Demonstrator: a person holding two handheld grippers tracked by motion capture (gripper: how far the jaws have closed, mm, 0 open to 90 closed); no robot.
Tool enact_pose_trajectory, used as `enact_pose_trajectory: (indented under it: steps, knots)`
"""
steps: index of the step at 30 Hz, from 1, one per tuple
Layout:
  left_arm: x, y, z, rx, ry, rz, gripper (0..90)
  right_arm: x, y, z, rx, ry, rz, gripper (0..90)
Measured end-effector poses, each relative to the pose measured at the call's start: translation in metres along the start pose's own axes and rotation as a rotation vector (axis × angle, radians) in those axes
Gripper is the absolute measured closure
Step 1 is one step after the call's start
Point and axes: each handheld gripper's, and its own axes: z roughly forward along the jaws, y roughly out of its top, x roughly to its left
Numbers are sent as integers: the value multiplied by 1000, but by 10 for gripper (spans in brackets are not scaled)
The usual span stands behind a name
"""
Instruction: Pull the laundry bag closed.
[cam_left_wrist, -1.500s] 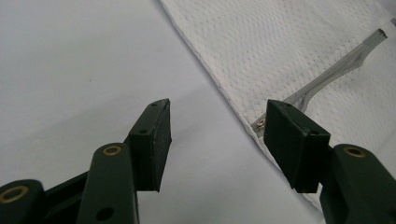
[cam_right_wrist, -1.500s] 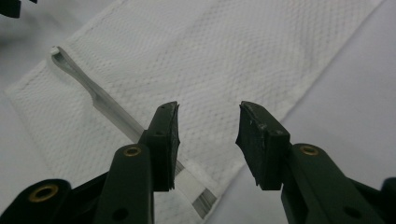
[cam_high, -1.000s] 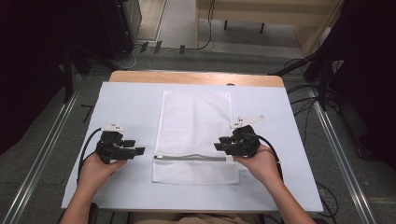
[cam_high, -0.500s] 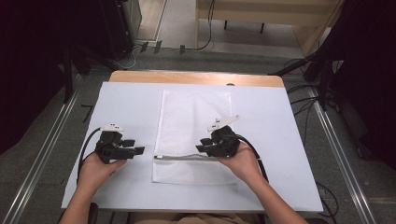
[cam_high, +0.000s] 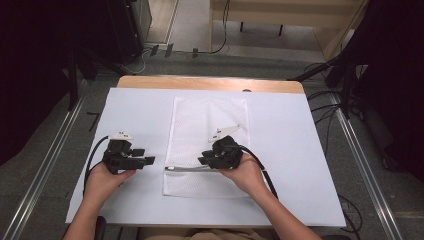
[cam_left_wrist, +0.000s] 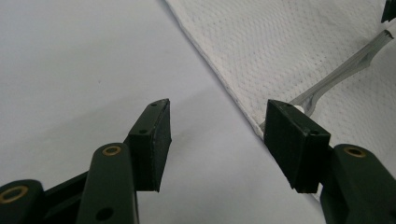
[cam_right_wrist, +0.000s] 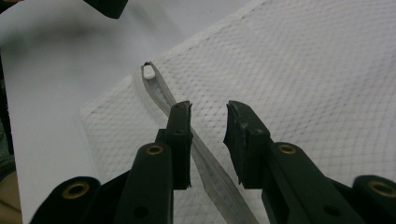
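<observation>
White mesh bag lies flat on the desk; right gripper jaws, just closing, straddle its zipper ungripped; left gripper jaws open.

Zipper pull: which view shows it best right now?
The right gripper view: the white zipper pull lies sharp at the zipper's end. The left gripper view has it half hidden behind a jaw; the high view shows a speck.

A mesh bag lies flat in the middle of the bench, on a big sheet that covers most of it. A zipper runs across the bag near the person's end. The left claw is left of the bag (on the sheet). The right claw is over the zipper.
</observation>
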Motion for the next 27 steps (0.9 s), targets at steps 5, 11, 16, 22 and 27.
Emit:
enact_pose_trajectory:
  steps: [5, 11, 16, 22, 27]
  knots:
    - [3, 1, 0, -9, -2, -6, 425, 4, 4, 11, 4, 12, -6, 736]
    - [5, 0, -1, -8, 3, -11, 425, 9, 8, 25, 9, 28, -3, 751]
    - [7, 0, -3, -15, 9, -14, 424, 15, 11, 36, 17, 56, 2, 773]
    - [7, 0, -2, -14, 11, -13, 424, 25, 15, 49, 33, 73, -9, 805]
    - [7, 0, -2, -18, 12, -13, 424, 29, 19, 60, 39, 87, 7, 830]
